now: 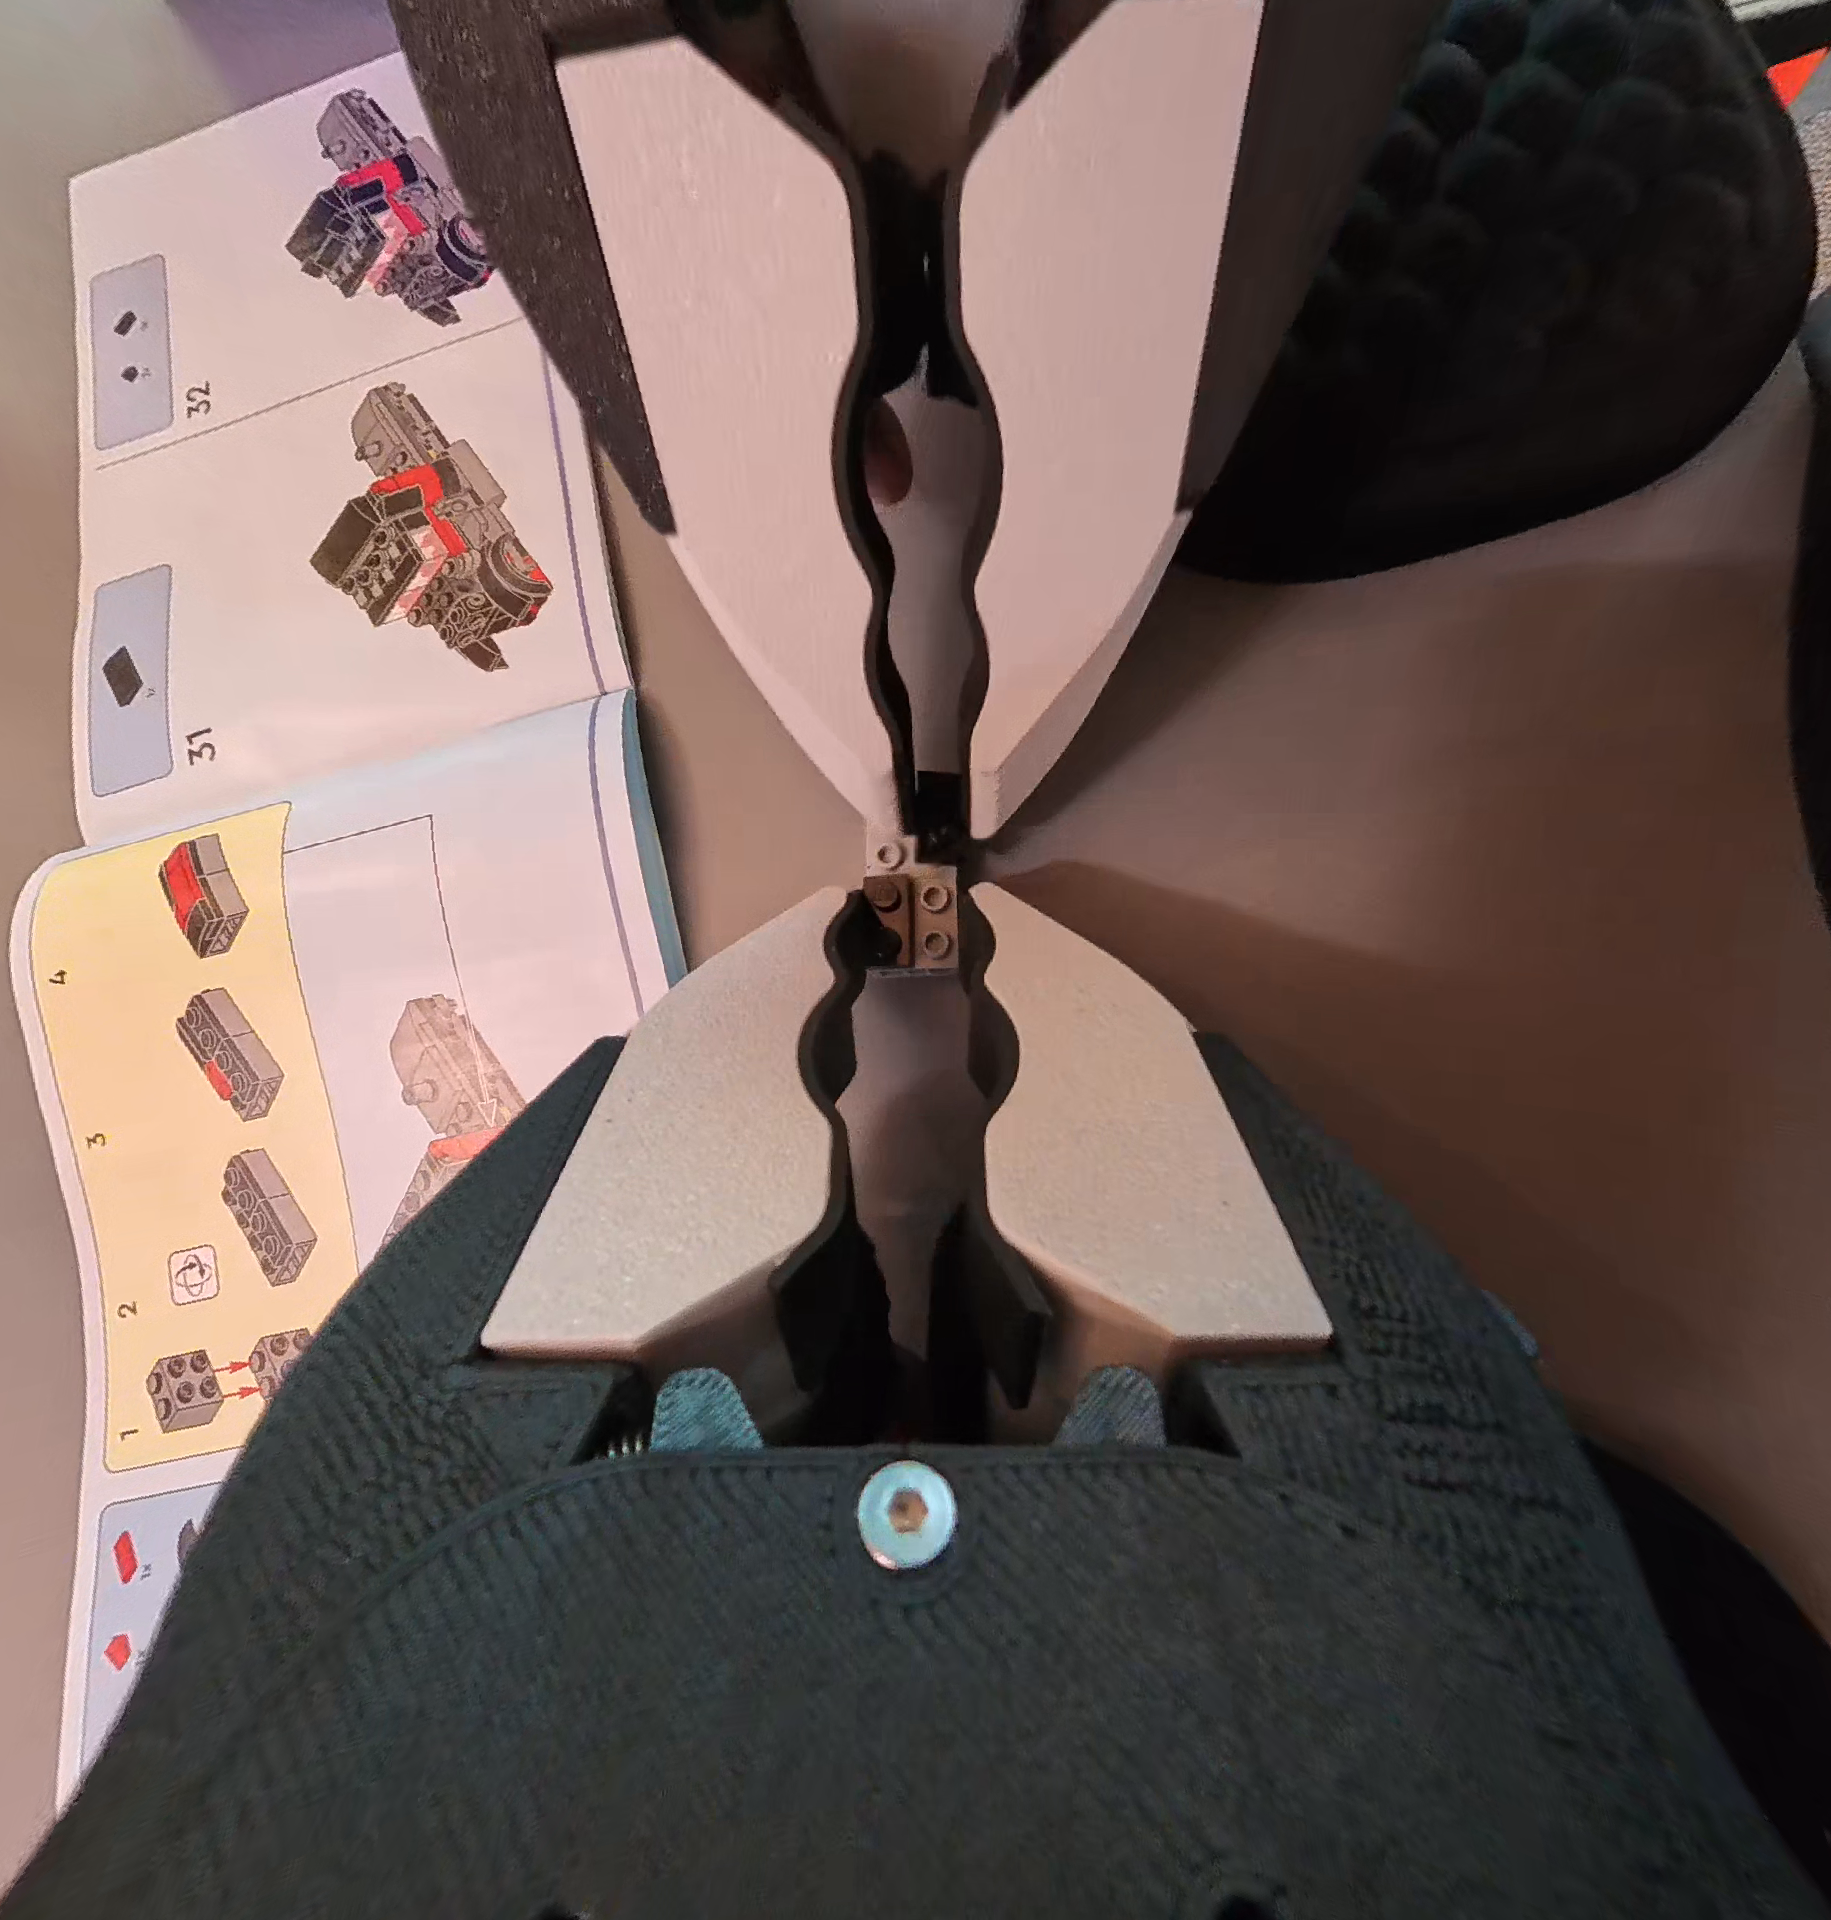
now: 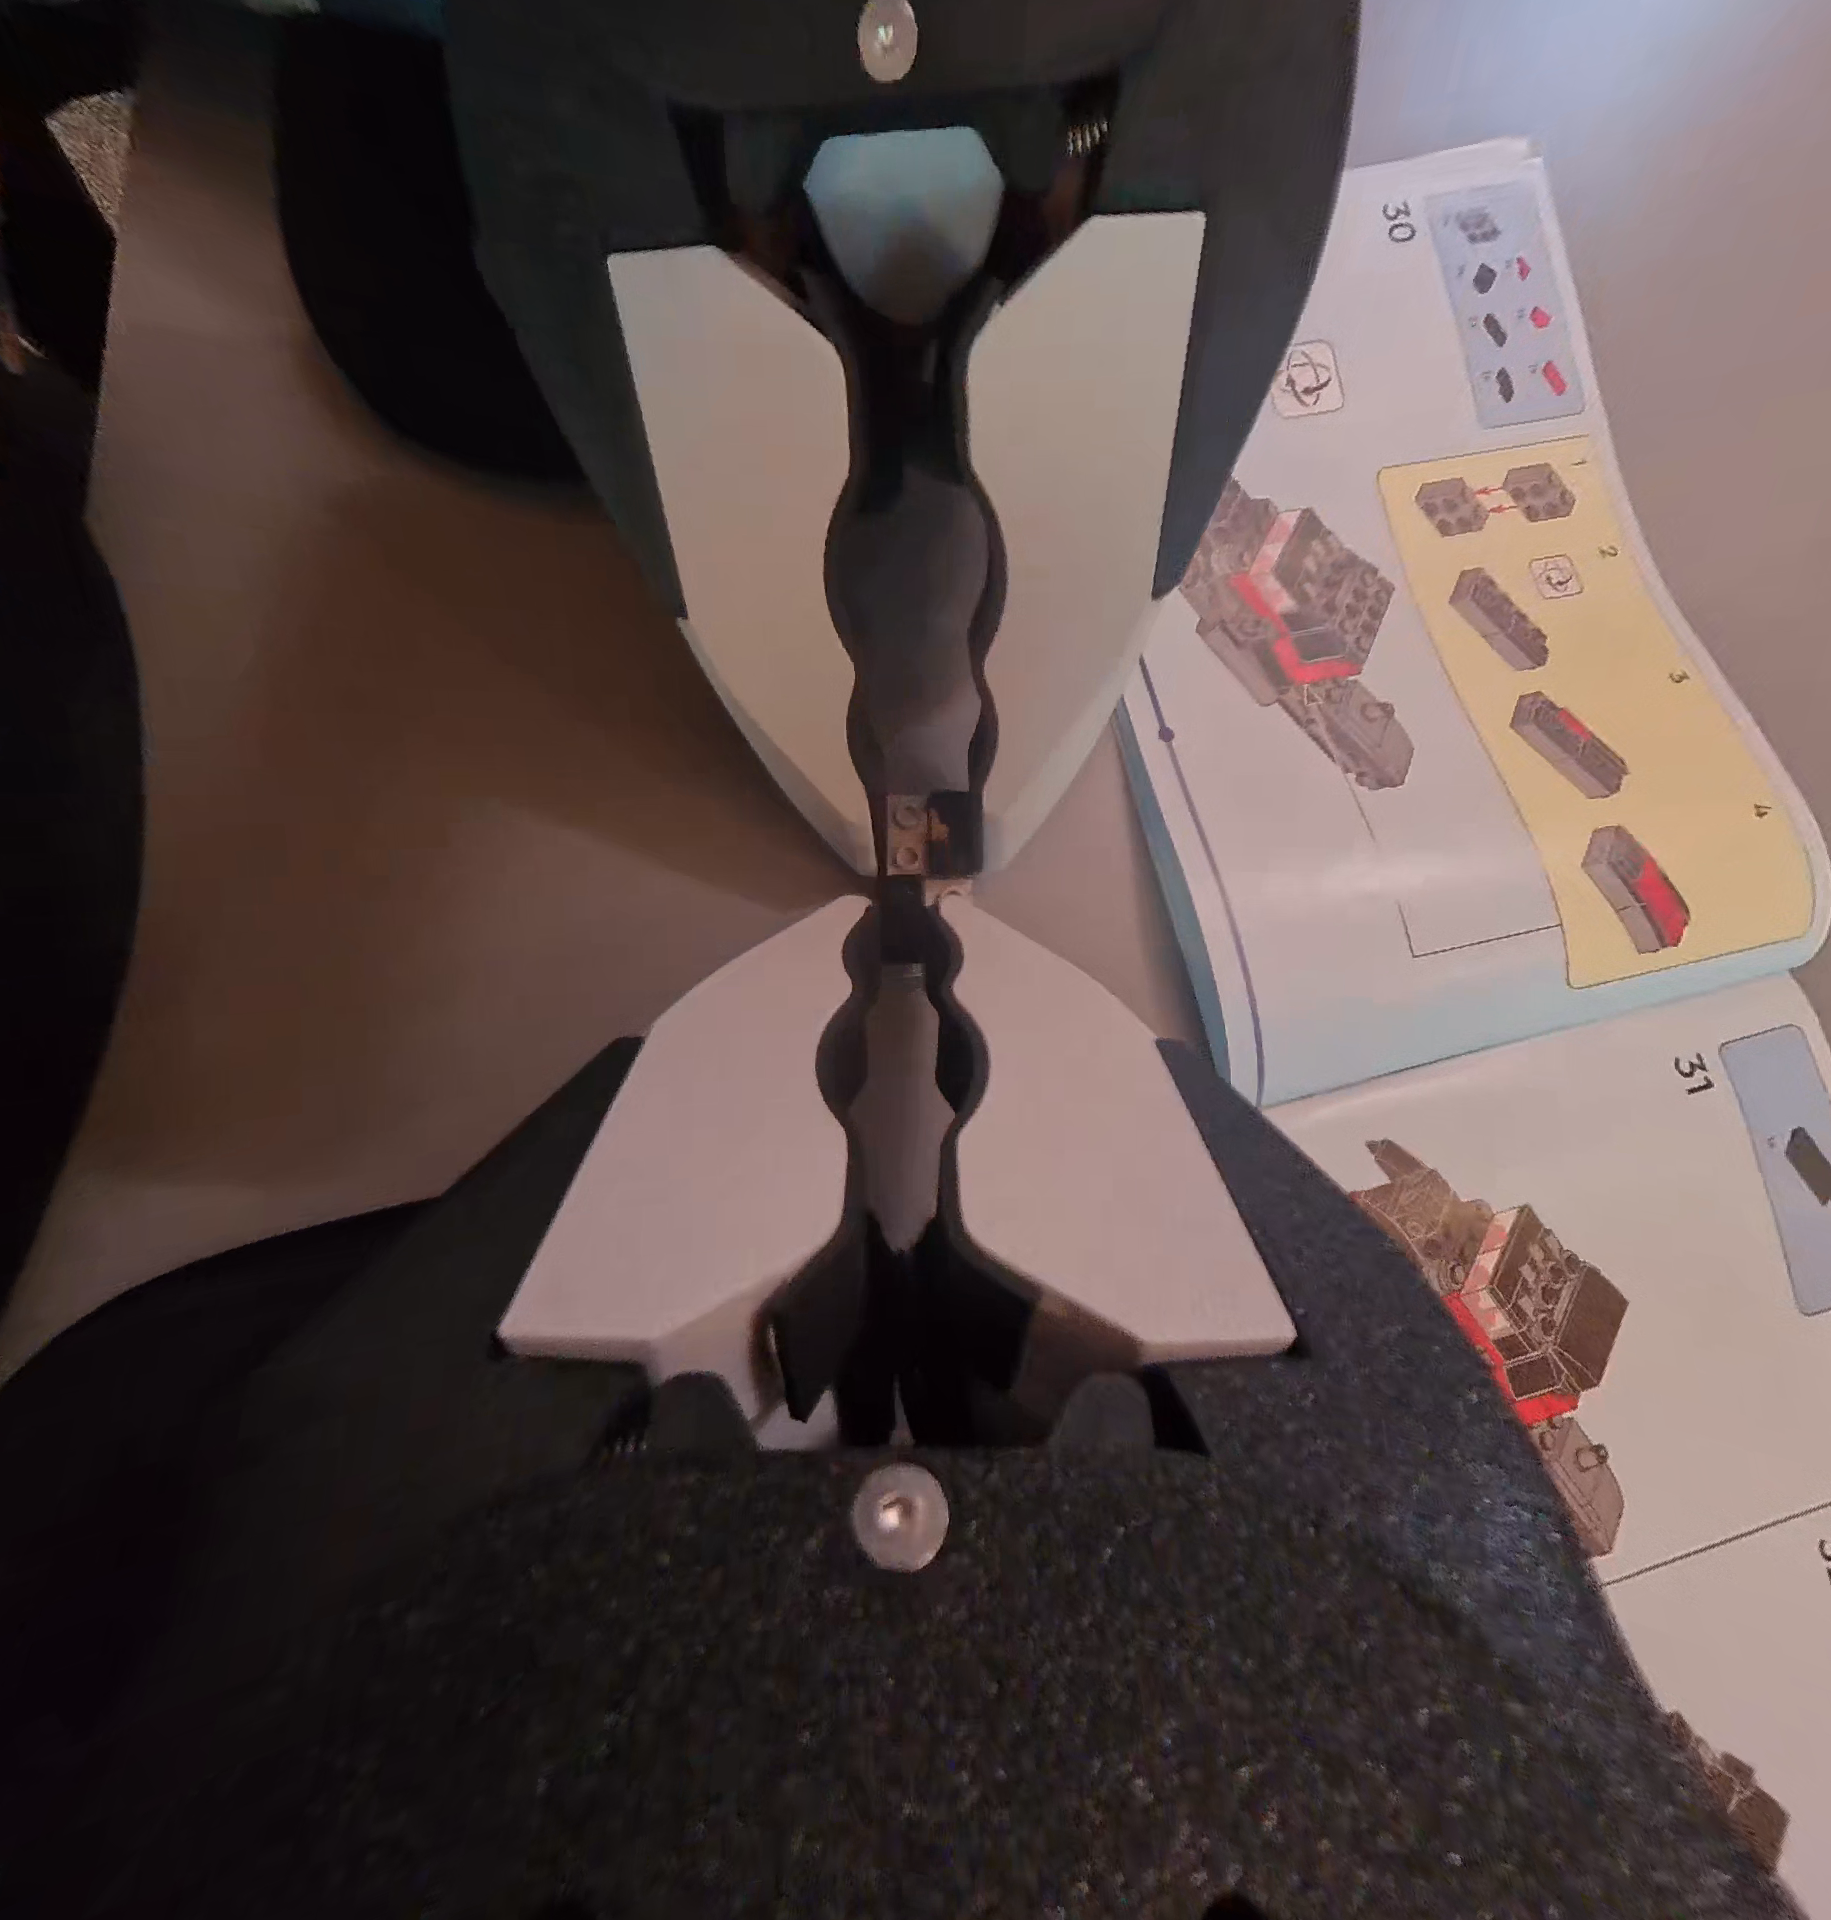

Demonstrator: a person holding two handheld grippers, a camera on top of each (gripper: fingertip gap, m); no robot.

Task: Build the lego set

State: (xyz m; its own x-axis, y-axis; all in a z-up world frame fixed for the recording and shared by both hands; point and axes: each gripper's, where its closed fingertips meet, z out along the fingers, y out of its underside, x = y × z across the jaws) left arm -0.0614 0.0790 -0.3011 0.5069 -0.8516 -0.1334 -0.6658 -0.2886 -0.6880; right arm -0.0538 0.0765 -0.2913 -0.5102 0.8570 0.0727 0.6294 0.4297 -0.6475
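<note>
Both grippers meet tip to tip above the tan table. In the left wrist view my left gripper (image 1: pixel 909 951) is shut on a small grey studded brick assembly (image 1: pixel 926 923) with a dark part on its left. Facing it from above, my right gripper (image 1: pixel 932 816) is shut on a small black piece (image 1: pixel 937 805) with a light grey studded part (image 1: pixel 888 854). The two pieces touch or nearly touch. In the right wrist view my right gripper (image 2: pixel 906 930) holds the black piece (image 2: pixel 906 914), and my left gripper (image 2: pixel 926 847) holds the grey and black assembly (image 2: pixel 926 831).
An open instruction booklet (image 1: pixel 350 540) lies on the table left of the grippers; it also shows in the right wrist view (image 2: pixel 1513 727). A dark knitted thing (image 1: pixel 1534 270) sits at the upper right. Dark shapes (image 2: pixel 17 727) border the left of the right wrist view. My two grippers' fingertips are within a few centimetres of each other.
</note>
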